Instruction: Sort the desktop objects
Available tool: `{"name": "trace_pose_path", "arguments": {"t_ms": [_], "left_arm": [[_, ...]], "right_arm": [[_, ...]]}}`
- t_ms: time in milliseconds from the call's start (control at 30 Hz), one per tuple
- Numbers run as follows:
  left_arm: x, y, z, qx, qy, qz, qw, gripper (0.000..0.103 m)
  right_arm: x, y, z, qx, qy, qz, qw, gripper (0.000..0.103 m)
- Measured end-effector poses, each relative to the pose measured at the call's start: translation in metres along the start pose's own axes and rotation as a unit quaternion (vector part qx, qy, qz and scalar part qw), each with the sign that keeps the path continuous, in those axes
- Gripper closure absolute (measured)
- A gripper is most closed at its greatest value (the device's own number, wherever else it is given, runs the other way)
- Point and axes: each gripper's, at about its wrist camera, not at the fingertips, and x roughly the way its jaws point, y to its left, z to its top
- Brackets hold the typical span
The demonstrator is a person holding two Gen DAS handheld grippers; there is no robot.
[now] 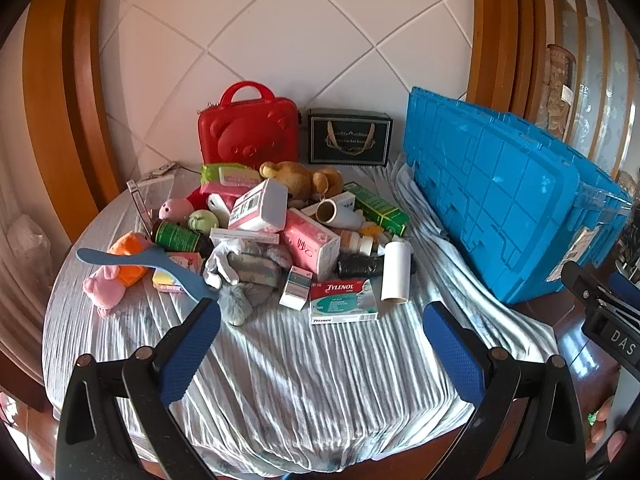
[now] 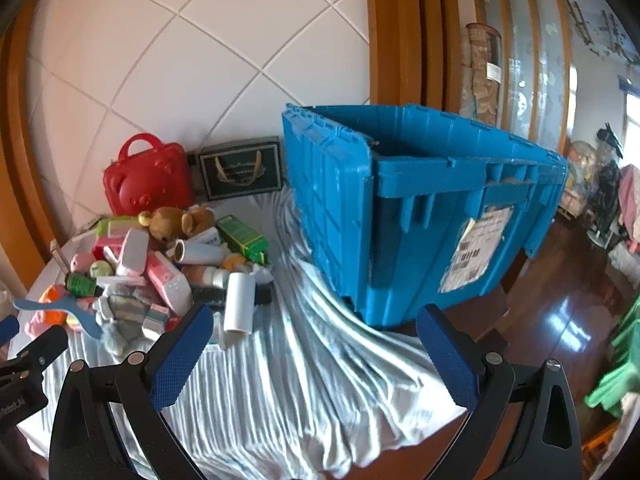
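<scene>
We hold both grippers above the near edge of the round table (image 1: 280, 380), which is draped in a pleated grey-white cloth, and nothing has been picked up yet. The left gripper (image 1: 322, 316) has its blue-padded fingers (image 1: 192, 344) spread wide apart and empty, and the right gripper (image 2: 314, 322) likewise shows its fingers apart with only cloth between them. The things to sort lie in one jumbled heap at the middle of the table: a red-and-teal Tylenol carton (image 1: 343, 301) nearest us, a white cylindrical roll (image 1: 396, 271) just right of it, a pink tissue pack (image 1: 310, 246), a brown plush bear (image 1: 300, 180) farther back, and a flat blue plastic boomerang-shaped piece (image 1: 148, 266) on the left. A large blue plastic crate (image 2: 420, 208) stands open-topped at the right, while a red hard-shell bear-faced case (image 1: 248, 128) and a dark gift box (image 1: 349, 142) sit at the far edge by the wall. We judge the sorting is just beginning; the next move would call for lowering one gripper onto a loose near item, probably the carton or roll, and closing squarely across it.
</scene>
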Motion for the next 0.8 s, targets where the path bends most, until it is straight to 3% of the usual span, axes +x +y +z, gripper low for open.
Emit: {"name": "trace_pose_path", "arguments": {"t_ms": [267,533,700,767,800], "left_arm": [[0.054,0.023,0.001,0.009,0.038,-0.016,0.9991,0.000],[0.135,0.059,-0.006,0.018,0.091,0.001,0.9957,0.000],[0.189,0.061,-0.008,0.027,0.137,-0.022,0.9899,0.015],[0.209,0.055,-0.009,0.039,0.149,-0.026,0.9878,0.018],[0.218,0.053,-0.008,0.042,0.153,-0.030,0.9869,0.019]], "right_arm": [[0.034,0.014,-0.002,-0.008,0.031,0.009,0.999,0.000],[0.112,0.043,-0.013,-0.024,0.105,0.036,0.994,0.000],[0.164,0.061,-0.017,-0.024,0.154,0.044,0.987,0.000],[0.180,0.067,-0.018,-0.024,0.170,0.046,0.984,0.006],[0.190,0.072,-0.018,-0.026,0.182,0.049,0.982,0.015]]}}
